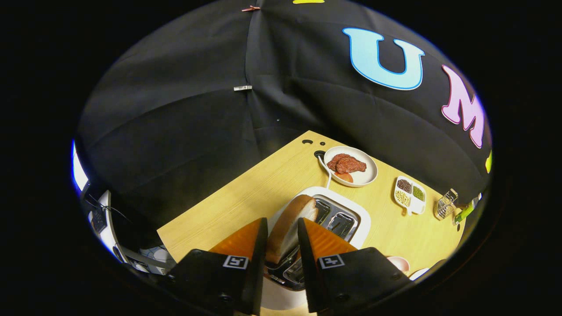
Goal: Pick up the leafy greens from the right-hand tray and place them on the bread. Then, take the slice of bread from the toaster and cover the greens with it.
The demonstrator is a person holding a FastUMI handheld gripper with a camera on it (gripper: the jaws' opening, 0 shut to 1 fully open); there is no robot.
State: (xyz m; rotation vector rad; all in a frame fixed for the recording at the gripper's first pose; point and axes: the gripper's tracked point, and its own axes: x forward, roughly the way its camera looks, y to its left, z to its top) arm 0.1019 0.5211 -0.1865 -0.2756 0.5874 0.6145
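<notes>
A slice of bread [290, 224] with a brown crust stands on edge between my two fingers. My gripper [283, 232] is shut on it, one finger pressing each flat side. Below and just beyond the slice is the white toaster [358, 230] with its metal slots [336, 217]; the slice sits above or at the nearer slot, and I cannot tell whether its lower end is still inside. The greens and the other bread are hidden from me.
The toaster stands on a light wooden table [246, 197]. Beyond it sit a white plate of brown meat [351, 165], a divided dish of beans [409, 194] and a small wire holder [445, 204]. A white cord [327, 173] runs from the toaster to a table hole.
</notes>
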